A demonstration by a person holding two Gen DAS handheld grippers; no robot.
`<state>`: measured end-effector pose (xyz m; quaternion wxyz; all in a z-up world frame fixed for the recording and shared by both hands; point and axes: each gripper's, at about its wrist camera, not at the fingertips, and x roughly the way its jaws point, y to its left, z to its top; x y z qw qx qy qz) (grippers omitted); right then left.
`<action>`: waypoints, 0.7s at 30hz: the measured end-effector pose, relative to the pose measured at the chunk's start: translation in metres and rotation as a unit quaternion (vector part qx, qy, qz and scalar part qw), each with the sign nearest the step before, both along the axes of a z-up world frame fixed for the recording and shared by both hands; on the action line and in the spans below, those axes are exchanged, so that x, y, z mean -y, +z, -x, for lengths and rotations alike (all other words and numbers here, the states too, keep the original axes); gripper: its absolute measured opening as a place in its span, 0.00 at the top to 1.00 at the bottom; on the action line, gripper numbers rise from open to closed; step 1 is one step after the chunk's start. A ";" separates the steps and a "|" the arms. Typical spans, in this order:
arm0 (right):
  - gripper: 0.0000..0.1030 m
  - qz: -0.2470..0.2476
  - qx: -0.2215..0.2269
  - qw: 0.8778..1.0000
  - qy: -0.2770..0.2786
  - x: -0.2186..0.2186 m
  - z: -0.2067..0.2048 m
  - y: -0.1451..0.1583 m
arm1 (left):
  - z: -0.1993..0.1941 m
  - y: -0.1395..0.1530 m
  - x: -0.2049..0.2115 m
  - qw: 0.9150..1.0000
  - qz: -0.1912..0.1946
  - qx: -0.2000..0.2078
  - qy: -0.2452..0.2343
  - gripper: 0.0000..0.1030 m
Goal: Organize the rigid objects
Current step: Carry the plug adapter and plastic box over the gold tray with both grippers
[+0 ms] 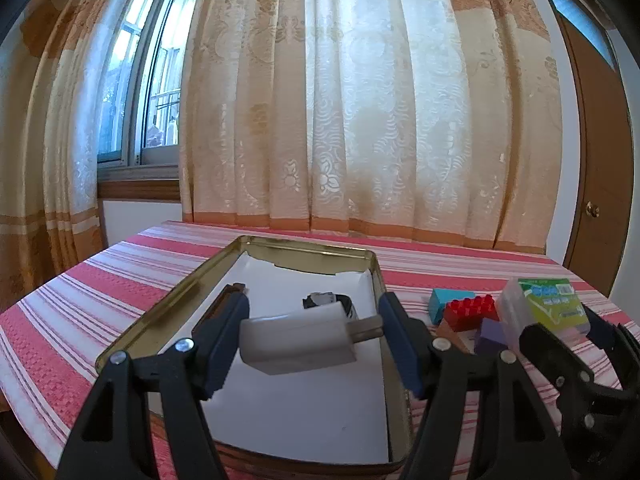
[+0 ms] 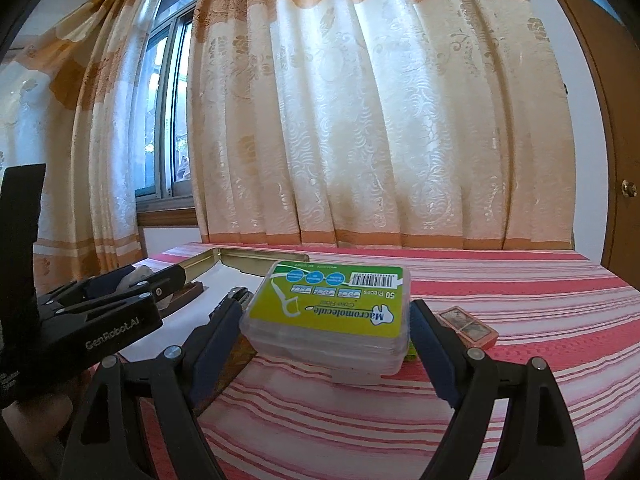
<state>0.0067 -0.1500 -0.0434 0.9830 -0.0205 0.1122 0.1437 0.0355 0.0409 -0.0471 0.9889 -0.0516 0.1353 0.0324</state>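
Left wrist view: a white USB wall charger point(image 1: 298, 338), a rounded block with two metal prongs, hangs clamped between the jaws of the left gripper point(image 1: 314, 336). Its long axis runs across the jaws, prongs pointing at the right-hand jaw. Below it lies an open gold metal tin point(image 1: 168, 300) lined with white paper; beyond the jaws inside the tin sits a small black-and-white item I cannot identify. To the right of the jaws, on the striped tabletop point(image 1: 80, 292), stand a red toy brick point(image 1: 472, 312), a teal block point(image 1: 444, 302) and a purple block point(image 1: 490, 336). Right wrist view: the right gripper point(image 2: 326, 320) has its jaws clamped on a clear dental floss pick box point(image 2: 328, 308) with a green label, held flat, long axis across the jaws.
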 end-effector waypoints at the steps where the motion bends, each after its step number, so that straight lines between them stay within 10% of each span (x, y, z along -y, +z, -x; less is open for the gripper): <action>1: 0.17 0.001 0.000 1.000 0.002 -0.002 0.000 0.000 | 0.000 0.000 -0.001 1.000 0.001 -0.001 0.001 0.35; 21: 0.17 -0.013 -0.015 0.999 0.034 -0.019 -0.003 0.000 | -0.001 -0.002 -0.019 1.000 0.006 -0.003 0.018 0.35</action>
